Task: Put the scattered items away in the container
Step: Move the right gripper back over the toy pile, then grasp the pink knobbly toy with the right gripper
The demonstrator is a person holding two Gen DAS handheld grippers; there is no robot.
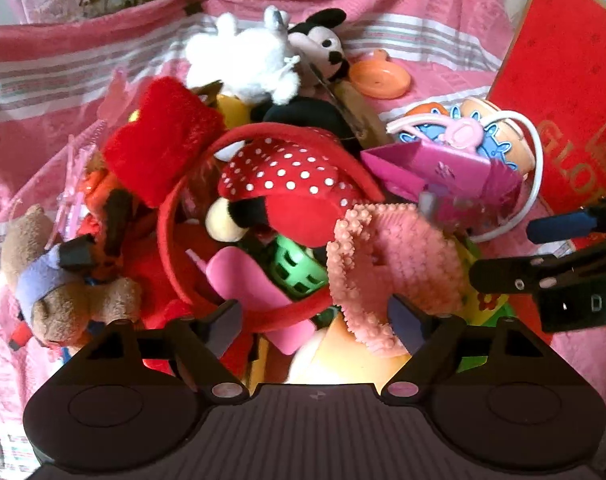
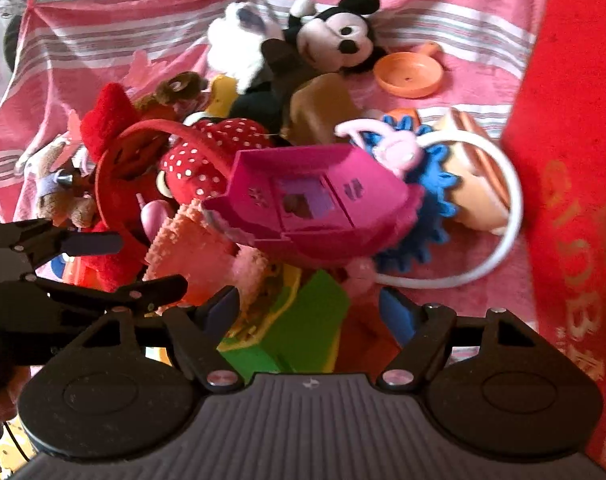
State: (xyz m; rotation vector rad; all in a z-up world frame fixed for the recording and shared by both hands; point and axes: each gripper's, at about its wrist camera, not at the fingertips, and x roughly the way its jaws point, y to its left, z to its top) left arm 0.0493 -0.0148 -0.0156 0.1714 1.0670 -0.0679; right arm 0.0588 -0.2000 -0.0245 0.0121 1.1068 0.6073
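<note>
Left wrist: toy-crammed red basket [image 1: 171, 216]

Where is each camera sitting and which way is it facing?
Left wrist: rides on the left tongs, facing steeply down at the toy pile on a pink cloth; own open fingers at the bottom, right tongs entering from the right.
Right wrist: rides on the right tongs, facing down at the pile; own open fingers below, left tongs at left.
Shared: mouse plush, orange dish, pink toy house.
</note>
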